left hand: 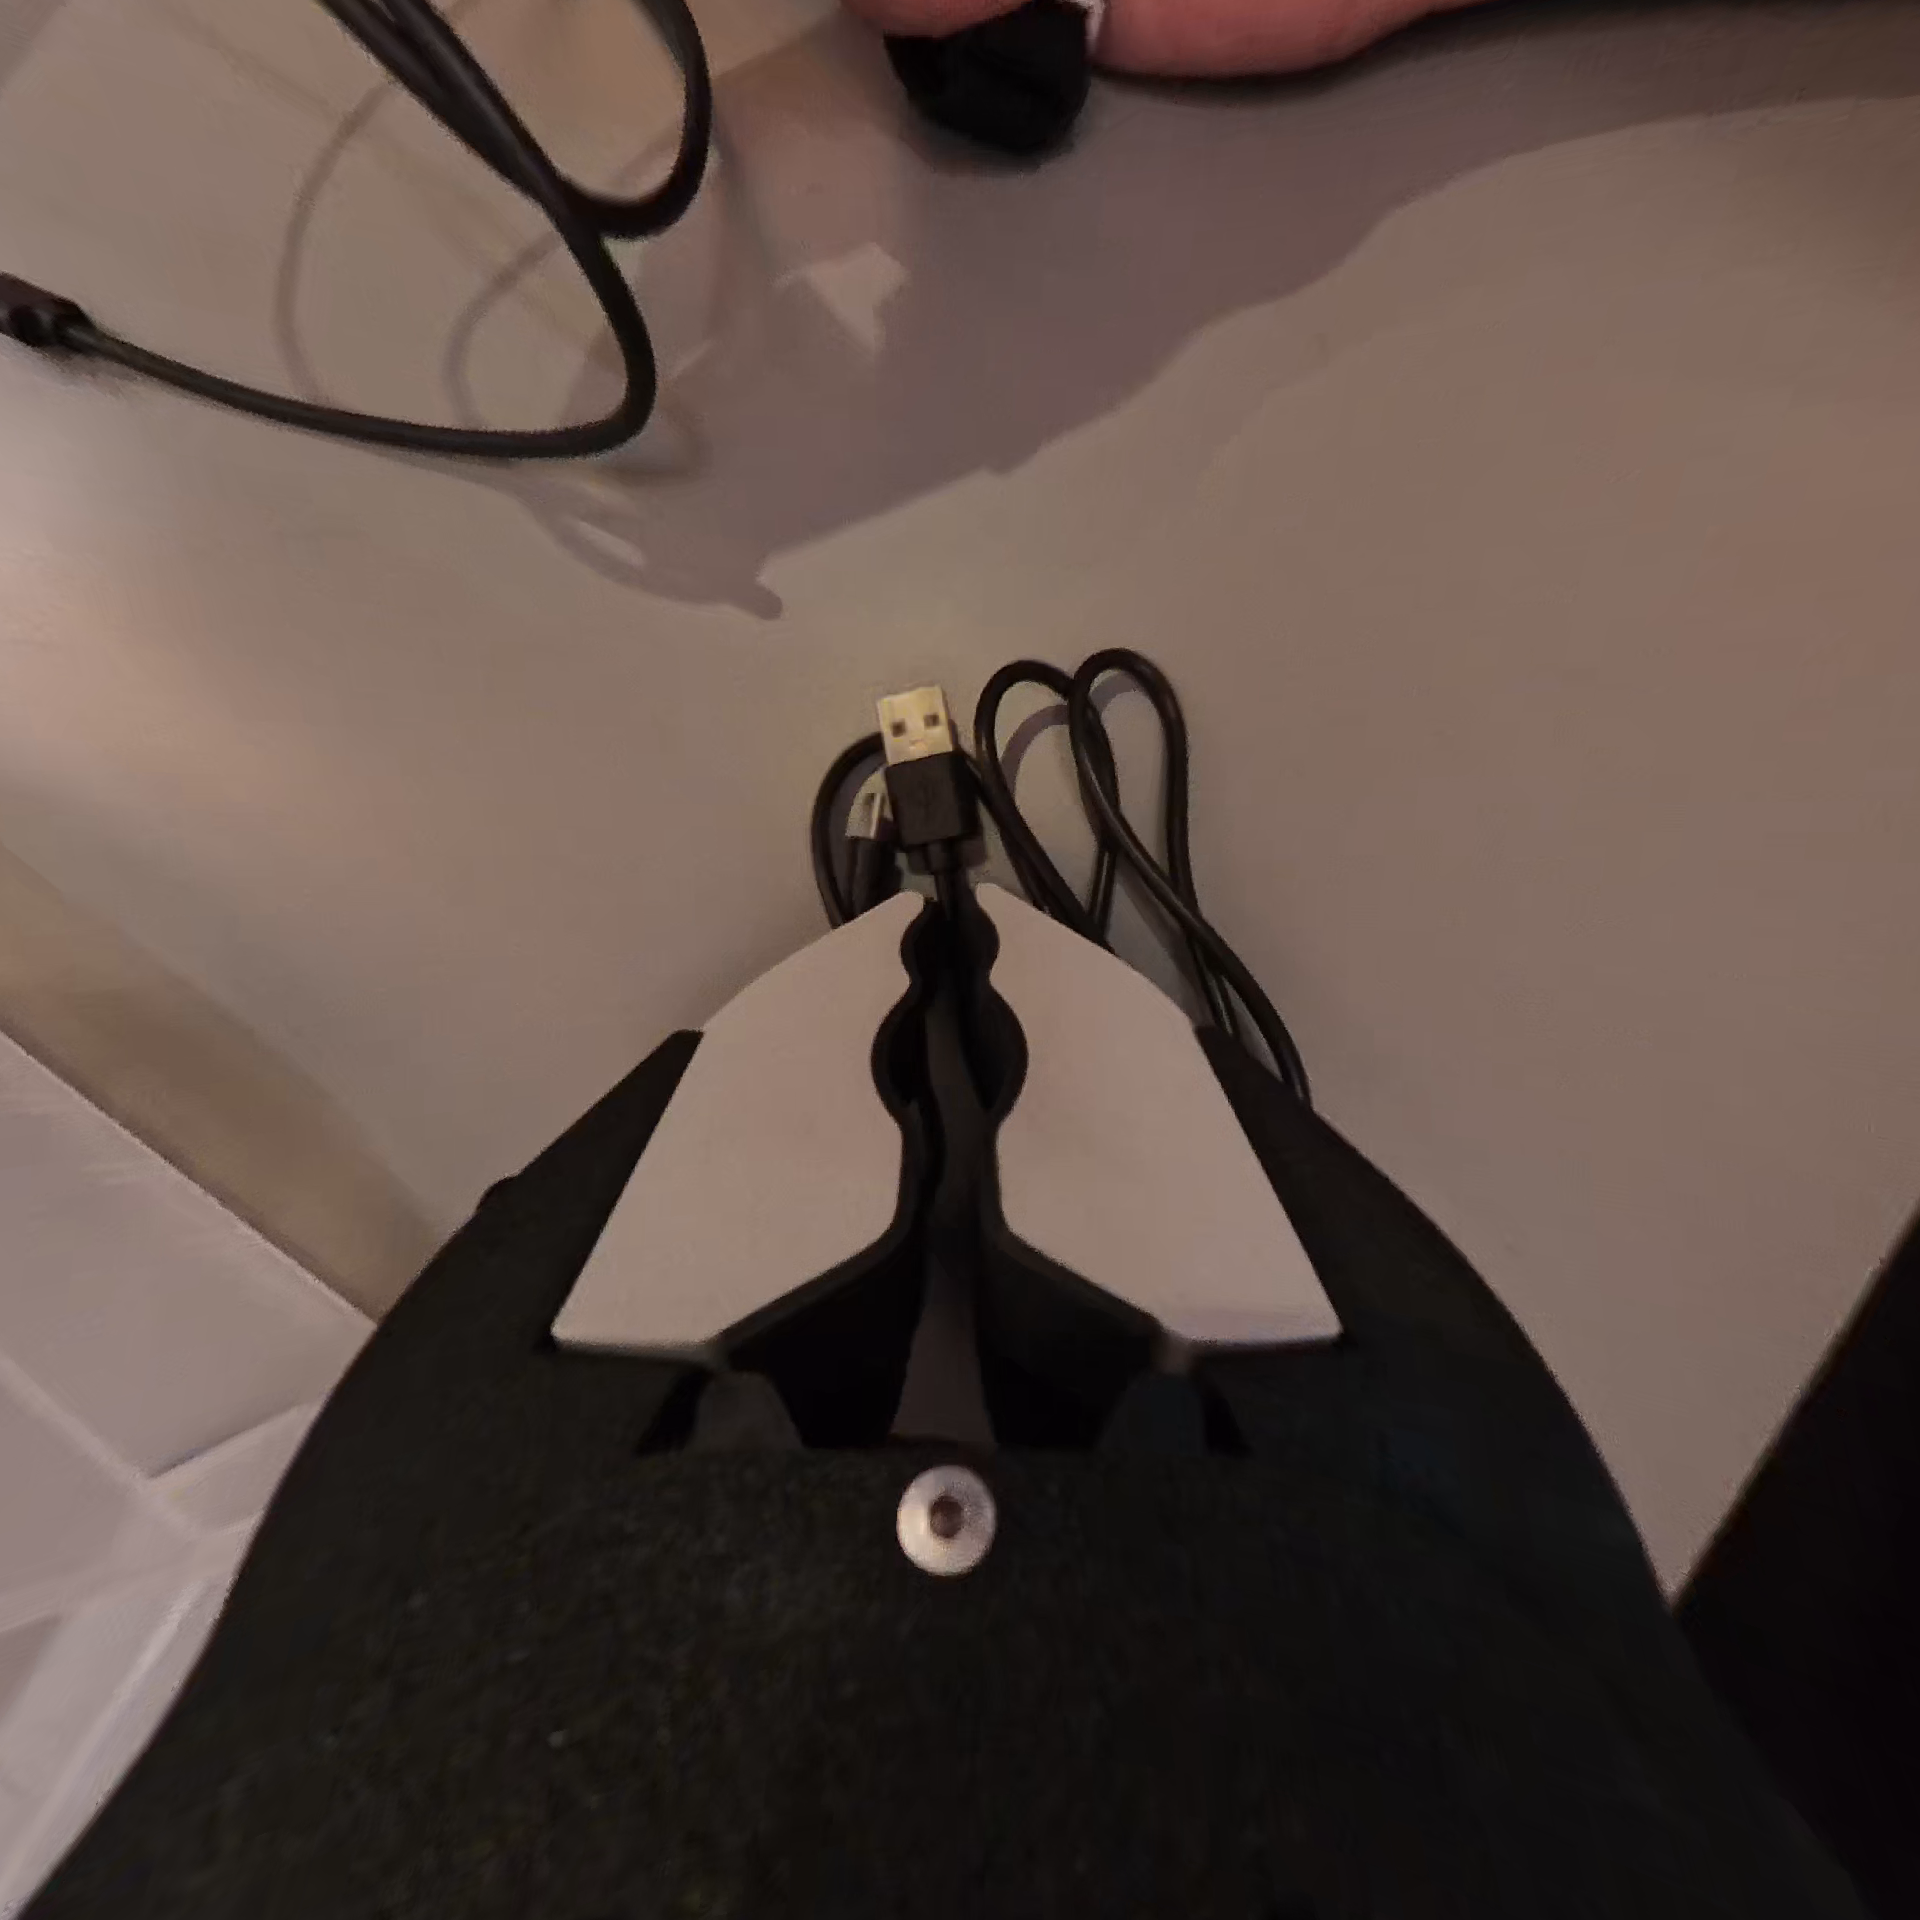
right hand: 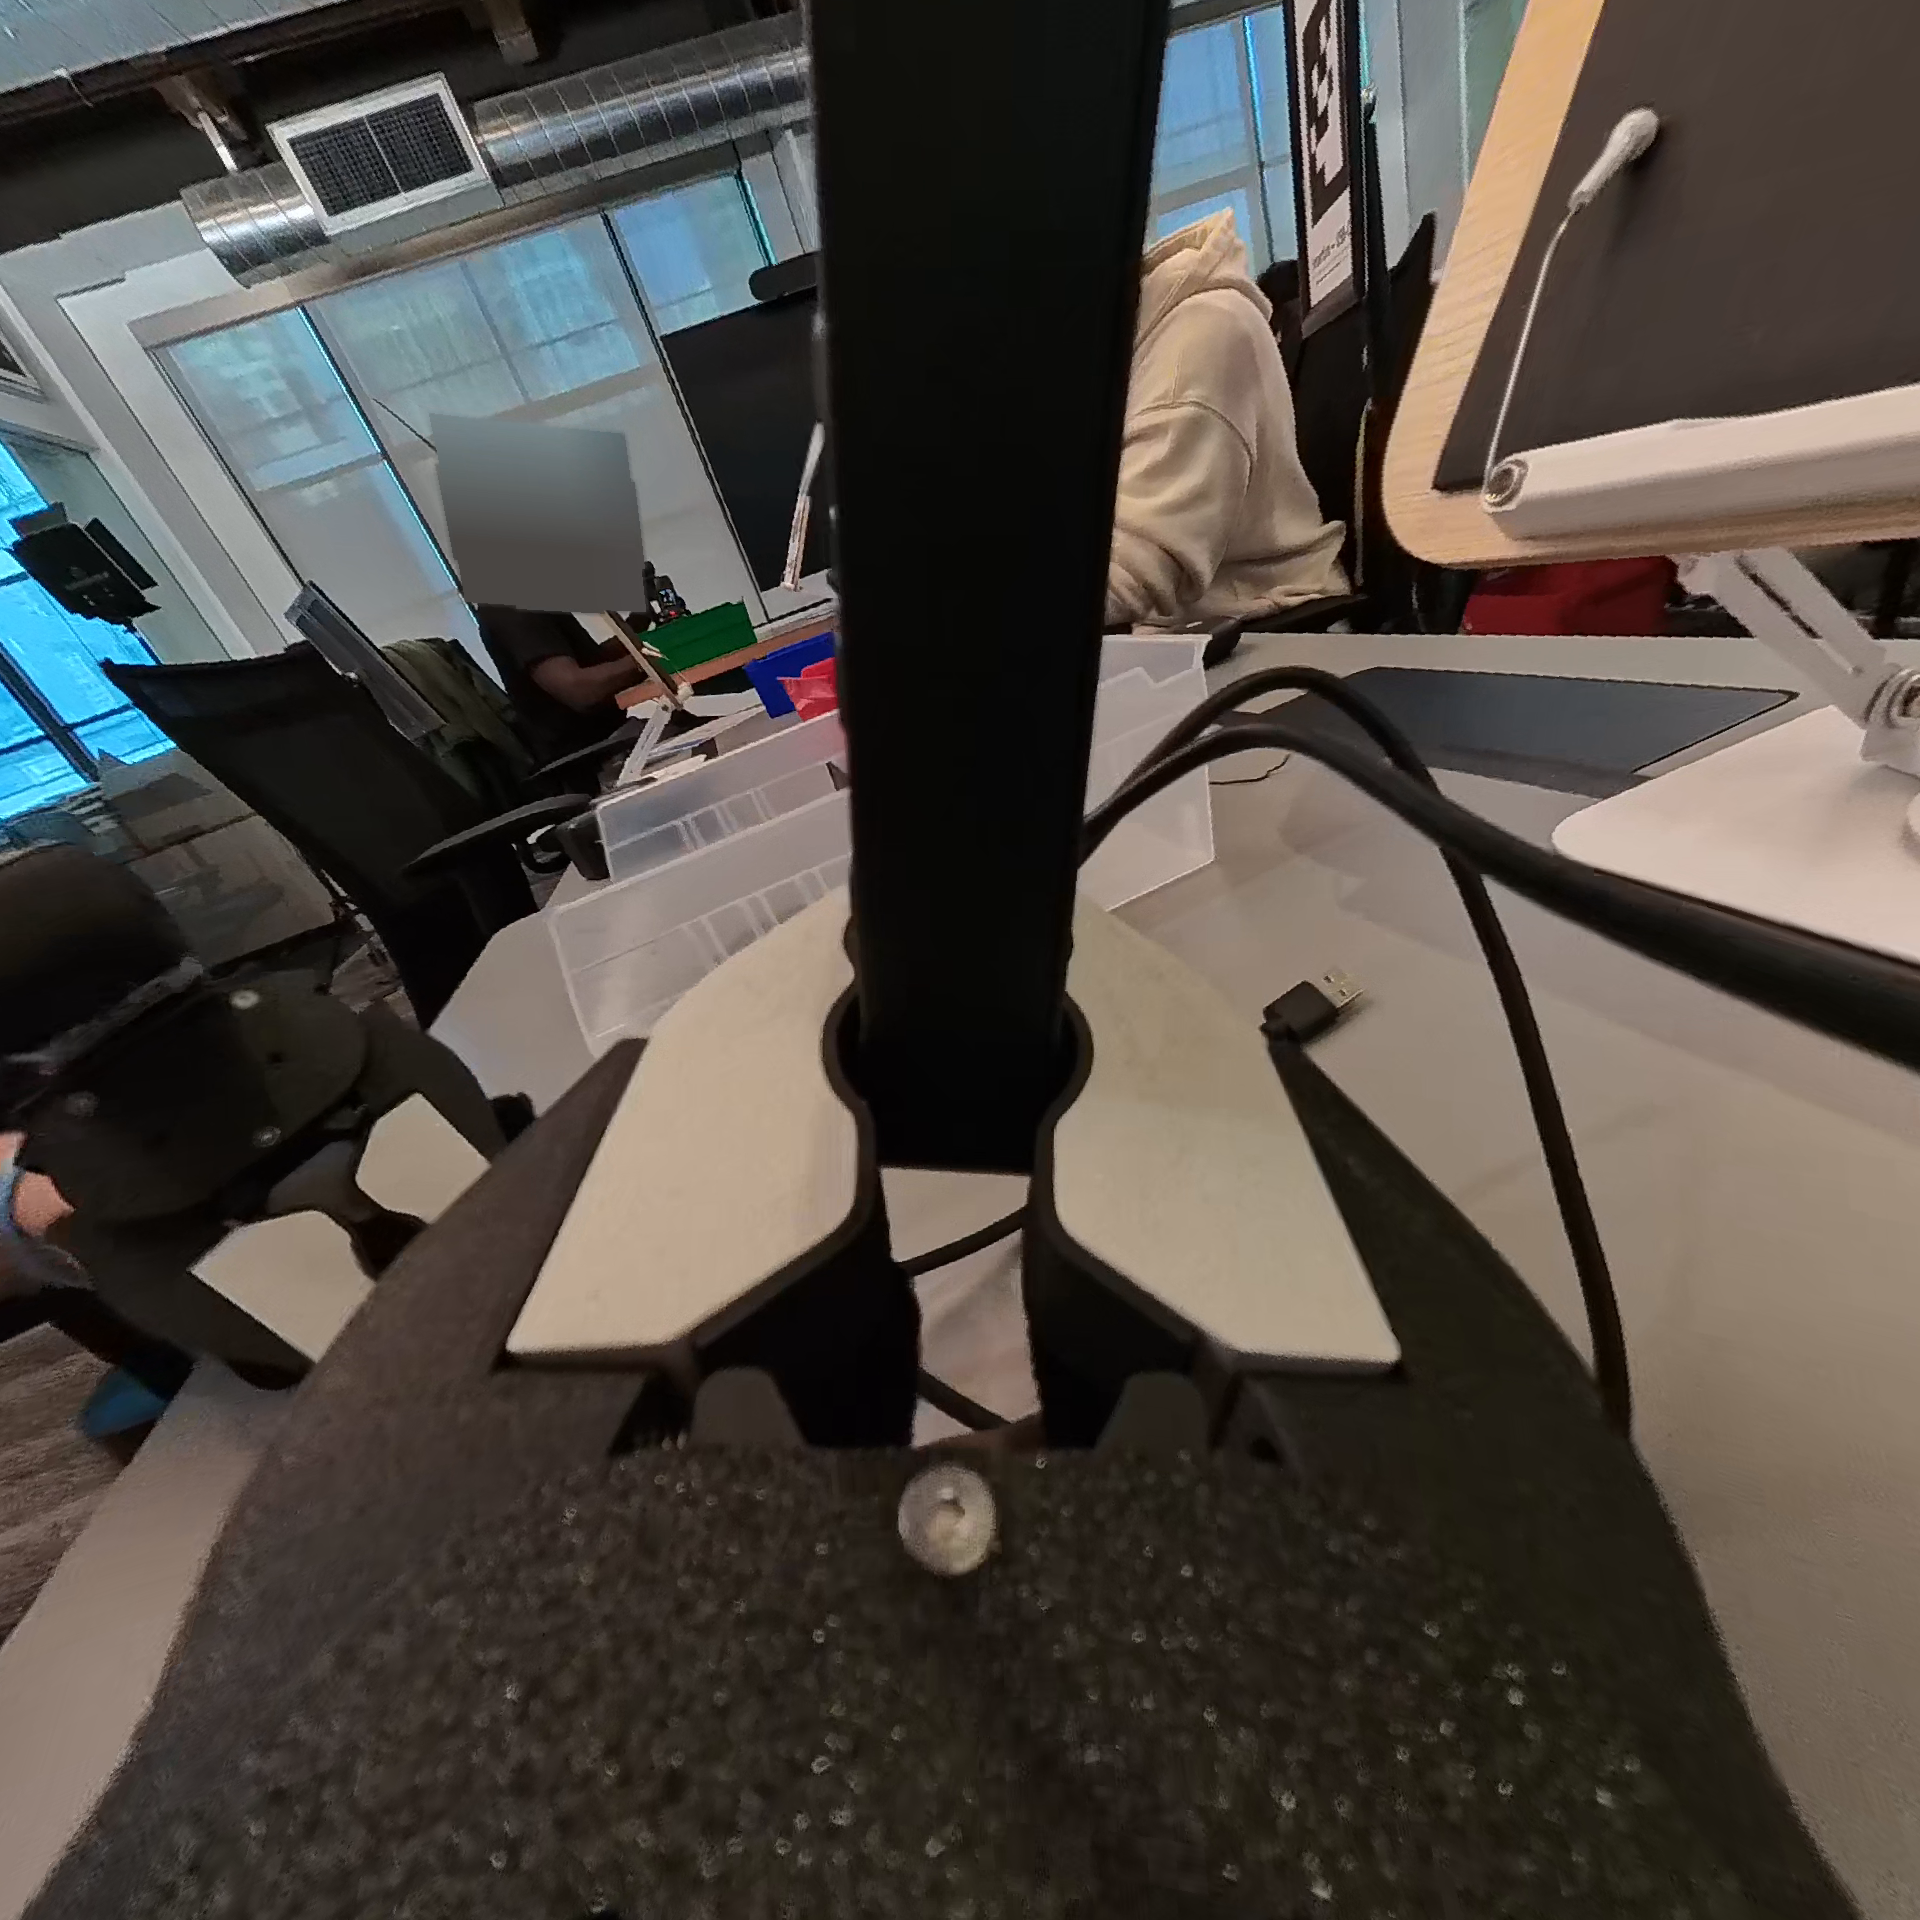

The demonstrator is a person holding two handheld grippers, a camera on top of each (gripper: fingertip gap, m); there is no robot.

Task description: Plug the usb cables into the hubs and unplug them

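Two grippers: left [left hand: 948,914], right [right hand: 961,997]. One hub [right hand: 977,520]. Two USB plugs show on the table in the left view, one [left hand: 925,769] nearer and another [left hand: 31,312] far left. One plug [right hand: 1314,1003] shows in the right view.

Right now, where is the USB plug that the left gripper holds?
In the left wrist view, the USB plug sticks out just past the left gripper, which pinches its cable; its coiled cable hangs on the right.
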